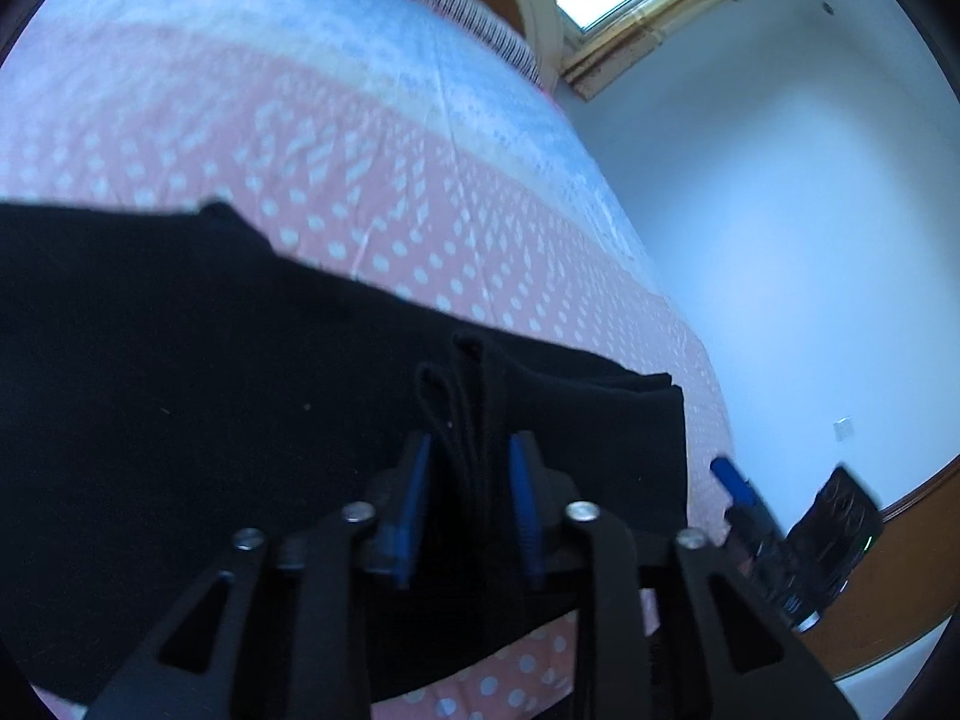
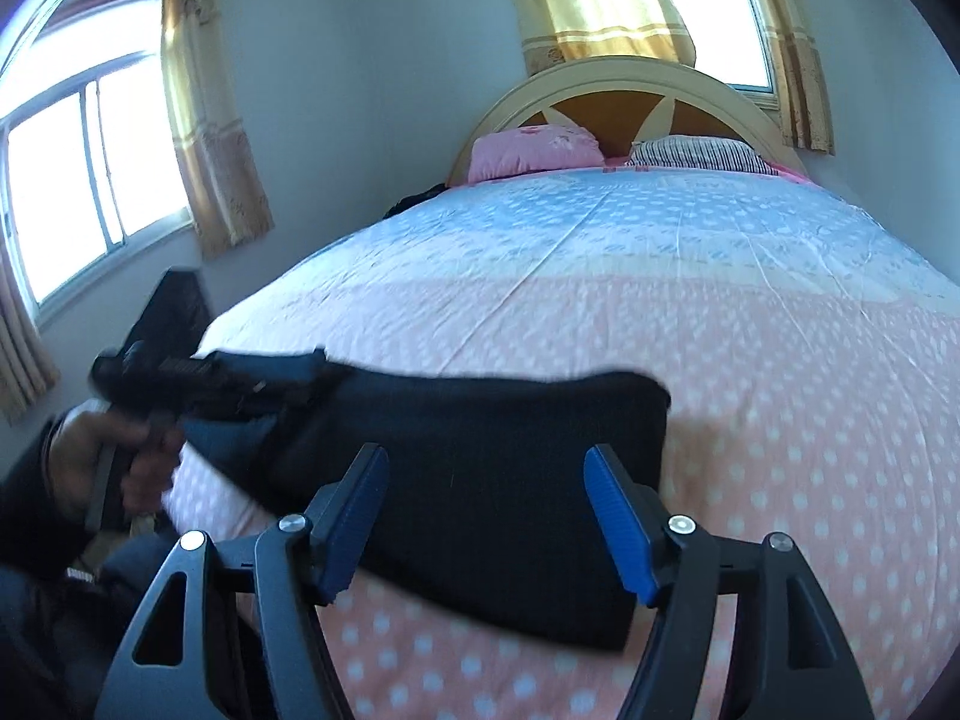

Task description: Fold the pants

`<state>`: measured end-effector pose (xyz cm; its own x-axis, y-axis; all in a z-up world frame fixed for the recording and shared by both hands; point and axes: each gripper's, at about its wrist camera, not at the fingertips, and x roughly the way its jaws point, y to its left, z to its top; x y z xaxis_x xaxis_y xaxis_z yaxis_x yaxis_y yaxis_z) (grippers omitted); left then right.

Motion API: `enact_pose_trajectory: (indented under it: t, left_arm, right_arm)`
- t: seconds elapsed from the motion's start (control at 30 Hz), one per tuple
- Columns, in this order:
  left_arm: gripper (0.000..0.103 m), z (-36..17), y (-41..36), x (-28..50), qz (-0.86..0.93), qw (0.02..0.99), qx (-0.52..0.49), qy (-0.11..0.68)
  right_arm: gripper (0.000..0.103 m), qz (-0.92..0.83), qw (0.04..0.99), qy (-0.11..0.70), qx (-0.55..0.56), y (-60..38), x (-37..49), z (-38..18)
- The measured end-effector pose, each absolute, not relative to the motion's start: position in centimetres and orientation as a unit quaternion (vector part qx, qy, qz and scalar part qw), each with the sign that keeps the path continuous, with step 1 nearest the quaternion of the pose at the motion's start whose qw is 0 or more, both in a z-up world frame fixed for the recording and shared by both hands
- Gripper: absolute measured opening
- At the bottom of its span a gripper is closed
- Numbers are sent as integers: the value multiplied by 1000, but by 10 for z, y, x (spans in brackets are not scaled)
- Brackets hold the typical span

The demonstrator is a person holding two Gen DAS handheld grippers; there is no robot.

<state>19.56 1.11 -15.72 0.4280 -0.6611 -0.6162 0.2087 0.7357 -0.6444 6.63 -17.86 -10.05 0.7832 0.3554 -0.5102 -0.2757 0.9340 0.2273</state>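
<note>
Black pants (image 2: 480,480) folded into a thick block, lying near the foot of the bed (image 2: 690,300) on the pink dotted part of the cover. Left tool (image 1: 469,468) clamped on a bunched edge of the cloth, blue pads (image 1: 414,498) pressing folds between them; seen from the right wrist, held in a hand (image 2: 102,456) at the pants' left end. Right tool (image 2: 487,480) spread wide above the block, gripping nothing. Pink pillow (image 2: 534,150) and striped pillow (image 2: 696,153) at the headboard (image 2: 630,75), well apart from the pants. Curtained windows (image 2: 78,168) behind.
</note>
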Motion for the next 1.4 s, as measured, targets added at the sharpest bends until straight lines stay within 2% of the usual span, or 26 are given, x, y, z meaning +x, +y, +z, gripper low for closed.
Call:
enact_pose_trajectory:
  t: [0.03,0.1,0.2,0.33,0.57,0.63,0.73,0.83,0.87,0.97,1.2,1.4]
  left_arm:
    - [44,-154,10,192,-266,817,-233,455]
    - [48,-149,1,183,-266,832,-192,447]
    - [48,-158,-17,175,-263,834,-136,466]
    - [49,-157,-34,168,-250,857,-63,446]
    - [54,-148,-11,169,-253,853,-119,440]
    - [63,-139,13,168,-230,867,-120,425]
    - [69,-133,50,164,-198,883,-123,407]
    - [70,-127,95,162,-143,902,-109,394]
    - [70,-126,110,161,-120,907,-101,391]
    - [70,-127,161,158,-45,922,-83,374]
    - [70,-157,261,154,37,909,-149,388]
    - [70,-168,262,154,19,911,-155,382]
  right_arm:
    - [69,168,941,283,76,-180,74,-99]
    - [69,167,938,289,97,-184,95,-101]
    - [70,134,909,371,133,-195,142,-126]
    - [71,129,910,364,150,-200,146,-134]
    - [71,196,918,317,134,-159,112,-103]
    - [71,234,917,306,103,-132,102,-98]
    - [71,288,905,310,54,-87,90,-103]
    - [71,307,883,355,22,-58,94,-125]
    - [71,319,862,395,8,-48,98,-140]
    - [71,320,866,381,-56,-33,85,-143]
    - [71,320,888,328,19,-60,78,-126]
    - [71,275,909,302,85,-94,76,-115]
